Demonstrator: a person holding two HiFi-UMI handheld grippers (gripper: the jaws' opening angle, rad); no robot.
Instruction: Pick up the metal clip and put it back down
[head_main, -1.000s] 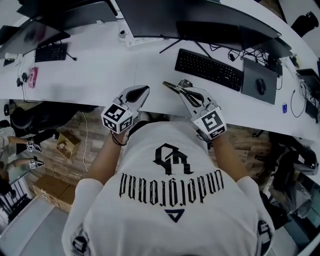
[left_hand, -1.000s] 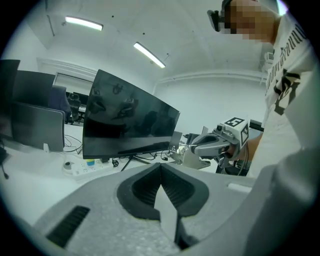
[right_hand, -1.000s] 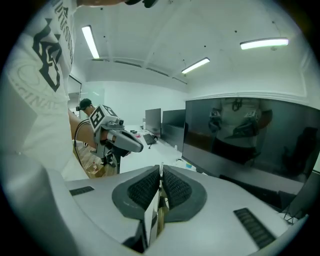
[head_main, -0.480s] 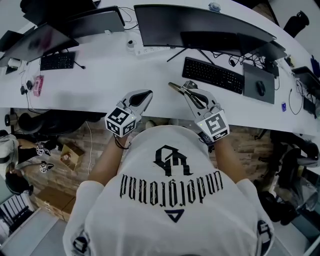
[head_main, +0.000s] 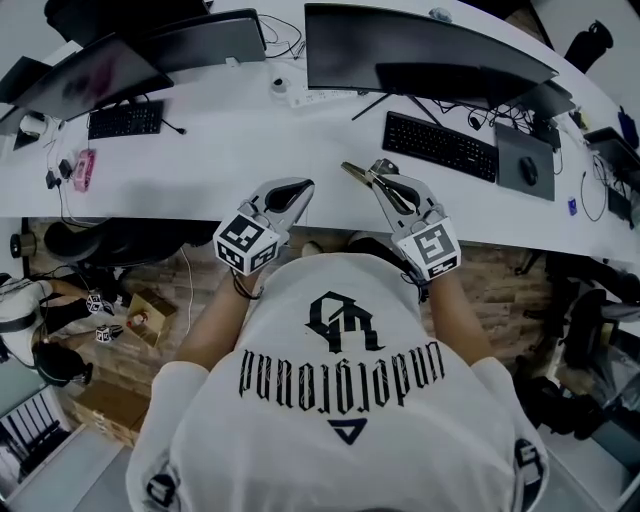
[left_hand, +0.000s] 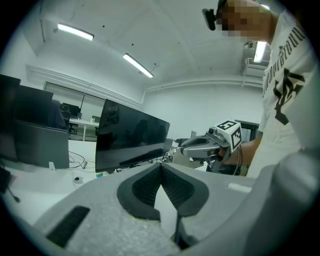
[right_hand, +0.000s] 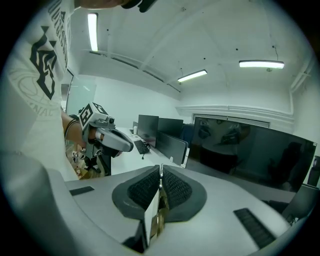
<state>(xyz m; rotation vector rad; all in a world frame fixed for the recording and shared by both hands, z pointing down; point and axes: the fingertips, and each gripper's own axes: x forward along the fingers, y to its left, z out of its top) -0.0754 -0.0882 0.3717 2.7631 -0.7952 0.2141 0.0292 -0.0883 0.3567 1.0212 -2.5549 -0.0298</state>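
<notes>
The metal clip (right_hand: 155, 212) looks like thin, stiff sheet, likely light and slick, so a flat pinch across its faces suits it. The right gripper (right_hand: 160, 172) is clamped on it that way: it sits edge-on between the pads, poking past the tips, seemingly clear of the desk (head_main: 200, 150). Beside it, the left gripper (left_hand: 160, 167) is closed on nothing.

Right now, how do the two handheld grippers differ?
The right gripper is shut on a metal clip; the left gripper is shut on nothing. The right gripper is nearer the black keyboard; the left gripper is over bare white desk. Both are grey and held at the desk's near edge.
</notes>
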